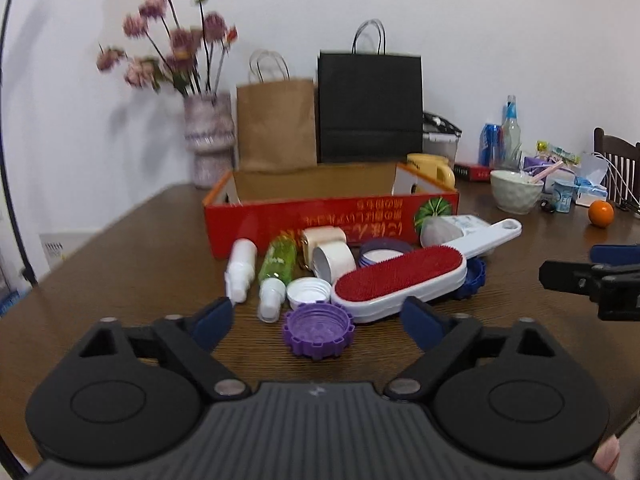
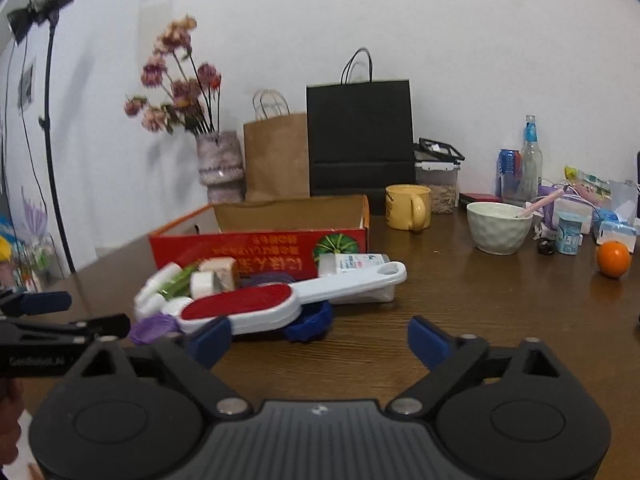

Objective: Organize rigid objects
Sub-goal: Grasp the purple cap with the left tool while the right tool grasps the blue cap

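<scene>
The left gripper [image 1: 318, 322] hung low over the surface [image 1: 132, 264], its blue fingers [image 1: 214, 318] spread wide with nothing between them, the purple cap [image 1: 319, 330] lying just ahead of the gap. The right gripper [image 2: 319, 340] was likewise wide and empty, its left finger [image 2: 210, 340] close to the brush [image 2: 256, 306] but, as far as I could tell, not touching it.

The clutter sat bunched on the wood right in front of the red box [image 1: 332, 216], which stood open and looked empty. The brush lay on top of the heap, its white handle reaching right and its head propped on a blue cap [image 2: 310, 326]. It looked like stiff, light plastic with a red bristly pad; I would take it across the narrow handle, since the broad head might be too wide and the smooth shell could slip. The purple cap was ridged round its rim, so the fingers should bite well there. Beside it lay a white cap [image 1: 308, 292], a green bottle [image 1: 278, 266] and a white bottle [image 1: 241, 270], both on their sides, round and likely to roll if nudged. A white tape roll [image 1: 334, 262] stood behind them, light and hollow.
</scene>
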